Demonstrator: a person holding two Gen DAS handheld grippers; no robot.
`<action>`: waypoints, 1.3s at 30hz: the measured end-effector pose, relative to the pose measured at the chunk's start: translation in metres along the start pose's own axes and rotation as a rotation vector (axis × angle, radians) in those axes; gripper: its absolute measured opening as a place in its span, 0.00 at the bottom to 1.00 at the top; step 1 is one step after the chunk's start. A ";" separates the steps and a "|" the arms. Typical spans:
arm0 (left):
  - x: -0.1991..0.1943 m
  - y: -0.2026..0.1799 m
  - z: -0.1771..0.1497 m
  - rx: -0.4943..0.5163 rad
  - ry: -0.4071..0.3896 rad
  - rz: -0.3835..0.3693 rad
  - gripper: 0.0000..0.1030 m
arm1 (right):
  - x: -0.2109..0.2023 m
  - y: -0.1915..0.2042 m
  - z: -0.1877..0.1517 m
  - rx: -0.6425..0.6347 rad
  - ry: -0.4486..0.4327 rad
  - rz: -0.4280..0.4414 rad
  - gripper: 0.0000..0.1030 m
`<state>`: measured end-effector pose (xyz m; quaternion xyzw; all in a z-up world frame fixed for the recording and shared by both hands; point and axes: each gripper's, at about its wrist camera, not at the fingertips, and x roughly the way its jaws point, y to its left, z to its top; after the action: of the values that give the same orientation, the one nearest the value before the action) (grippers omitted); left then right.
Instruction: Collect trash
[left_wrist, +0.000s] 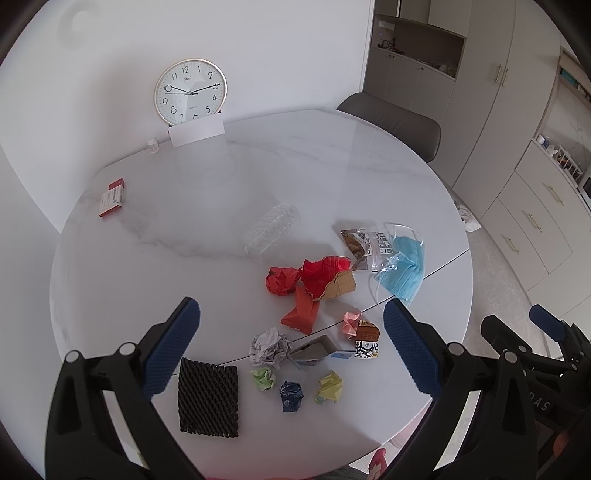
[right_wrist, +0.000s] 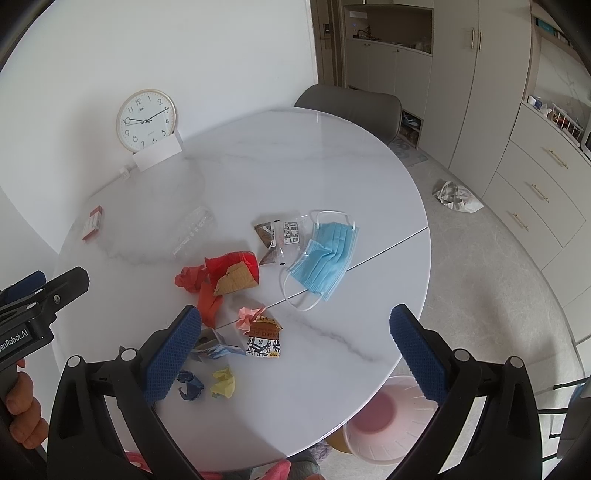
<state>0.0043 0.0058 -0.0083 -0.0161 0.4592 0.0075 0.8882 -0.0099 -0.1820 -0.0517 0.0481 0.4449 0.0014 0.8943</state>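
Trash lies scattered on the round white marble table (left_wrist: 221, 177): a blue face mask (left_wrist: 402, 269) (right_wrist: 325, 258), red crumpled paper (left_wrist: 310, 277) (right_wrist: 221, 273), a clear plastic bottle (left_wrist: 271, 232), a snack wrapper (left_wrist: 364, 242), a black foam net (left_wrist: 208, 397), grey, green, dark blue and yellow paper balls (left_wrist: 291, 396), and a pink ball (right_wrist: 249, 317). My left gripper (left_wrist: 291, 350) is open and empty above the near trash. My right gripper (right_wrist: 295, 354) is open and empty above the table's near right part. A pink bin (right_wrist: 384, 417) stands on the floor below the table edge.
A round clock (left_wrist: 190, 91) and a white card (left_wrist: 197, 131) stand at the table's back by the wall. A red and white box (left_wrist: 112, 197) lies at the left. A grey chair (left_wrist: 395, 123) is behind the table. Cabinets (right_wrist: 535, 184) line the right side.
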 end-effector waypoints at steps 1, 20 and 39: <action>0.000 0.000 0.000 -0.001 0.001 0.000 0.92 | 0.000 0.000 0.000 0.000 0.001 0.000 0.98; 0.011 0.025 -0.017 0.027 -0.006 -0.026 0.92 | 0.009 0.004 -0.013 0.011 0.041 0.091 0.98; 0.137 0.169 -0.165 -0.009 0.253 -0.019 0.74 | 0.091 0.066 -0.074 -0.174 0.233 0.146 0.98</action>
<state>-0.0556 0.1685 -0.2194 -0.0254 0.5674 -0.0009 0.8230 -0.0108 -0.1064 -0.1628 0.0024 0.5392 0.1104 0.8349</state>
